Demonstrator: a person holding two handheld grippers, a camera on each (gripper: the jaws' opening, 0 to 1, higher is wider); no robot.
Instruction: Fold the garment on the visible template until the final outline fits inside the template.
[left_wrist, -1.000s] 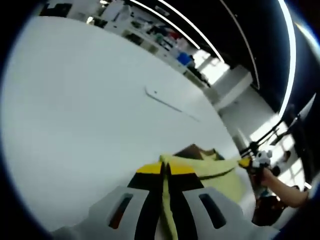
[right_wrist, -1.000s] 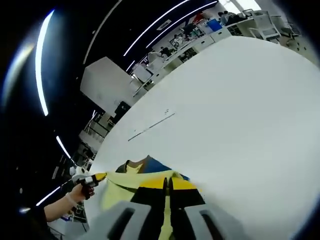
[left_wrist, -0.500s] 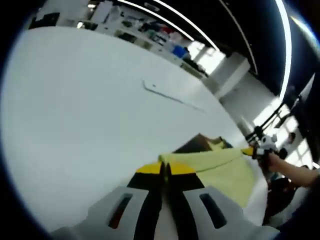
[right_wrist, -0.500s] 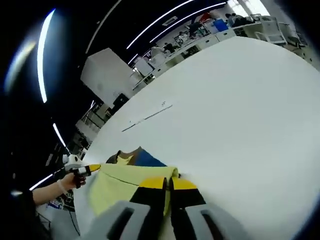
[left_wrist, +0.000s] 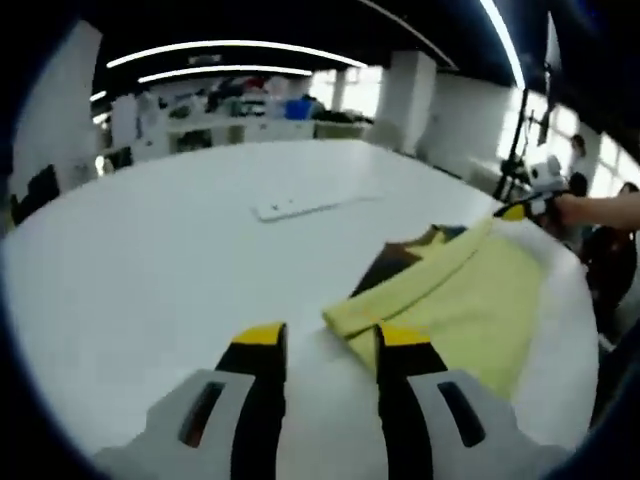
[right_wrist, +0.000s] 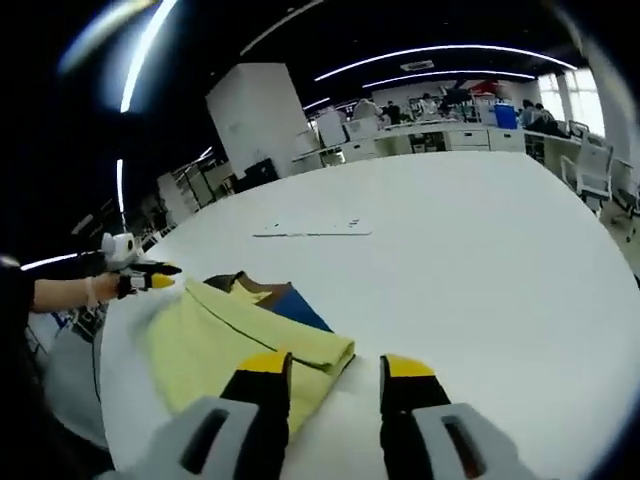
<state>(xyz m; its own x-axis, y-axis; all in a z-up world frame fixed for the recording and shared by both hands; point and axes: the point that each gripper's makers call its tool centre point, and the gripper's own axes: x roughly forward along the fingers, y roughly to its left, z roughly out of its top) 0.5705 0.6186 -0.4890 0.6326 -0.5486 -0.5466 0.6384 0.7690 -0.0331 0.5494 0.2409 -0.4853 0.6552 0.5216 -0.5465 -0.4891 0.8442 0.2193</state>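
Big white worktop (left_wrist: 150, 260) with the yellow garment (left_wrist: 460, 300) lying folded near its edge, over a dark blue and brown template (right_wrist: 290, 300). Left gripper (left_wrist: 322, 345) and right gripper (right_wrist: 328, 372) are both spread wide, holding nothing, just short of the fabric.

A broad white table (left_wrist: 150, 260) spreads across both views, its surface smooth and pale. Beyond its far edge stands a row of white desks (right_wrist: 470, 135) cluttered with small items, a blue box (left_wrist: 297, 107) among them, and white chairs (right_wrist: 590, 170) at the side. A large white pillar (right_wrist: 262, 115) rises behind. The ceiling is dark, crossed by long curved light strips (left_wrist: 230, 47). Bright windows (left_wrist: 365, 92) glow at the back.
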